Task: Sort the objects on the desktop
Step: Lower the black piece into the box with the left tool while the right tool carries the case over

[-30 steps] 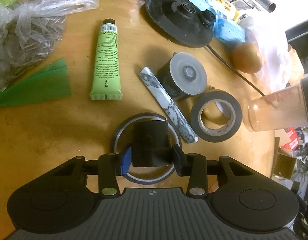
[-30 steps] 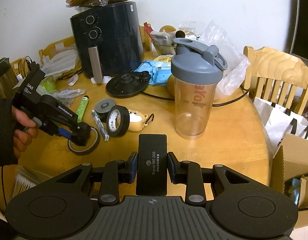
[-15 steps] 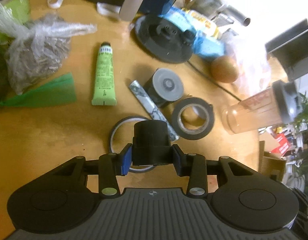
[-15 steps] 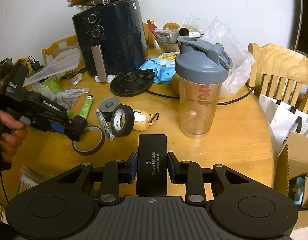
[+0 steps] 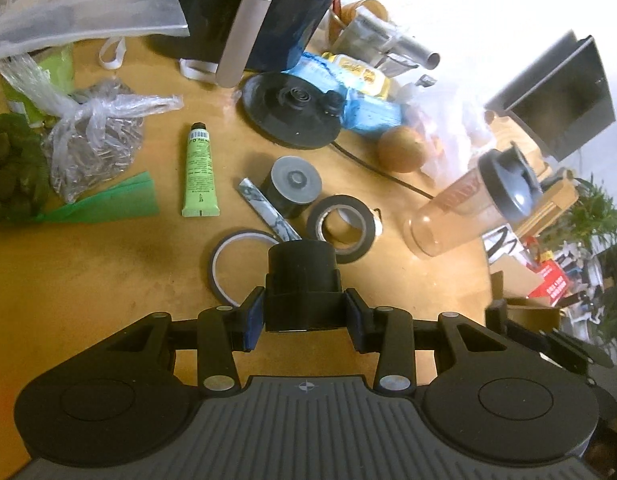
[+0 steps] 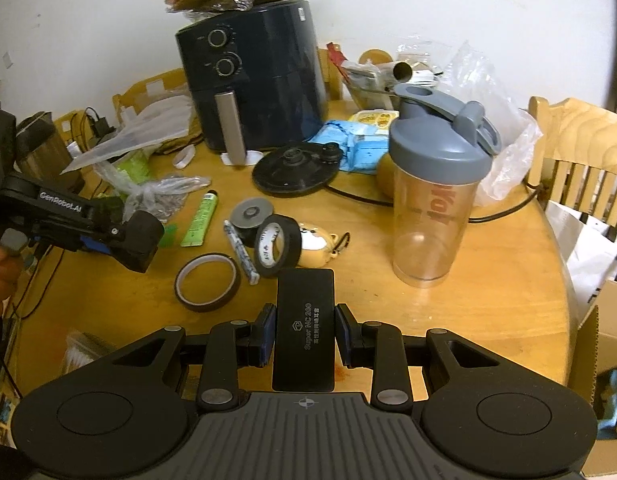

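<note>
Left wrist view: the left gripper (image 5: 304,316) pinches a black cylindrical object (image 5: 302,280) between its blue-padded jaws, holding it clear above the round wooden table (image 5: 88,280). Below and just beyond it lie a thin brown tape ring (image 5: 232,264), a black tape roll (image 5: 342,226), a marbled stick (image 5: 268,212) and a grey-capped black cylinder (image 5: 294,186). A green tube (image 5: 198,172) lies to the left, a clear shaker bottle (image 5: 472,204) to the right, and a black disc base (image 5: 292,110) at the far side.

Right wrist view: the right gripper (image 6: 304,338) clamps a flat black case (image 6: 304,328) printed with pale lettering, near the table's front edge. At left, a hand (image 6: 0,264) holds the left gripper with its black object raised over the table. A dark air fryer (image 6: 252,76) stands at the far side.
</note>
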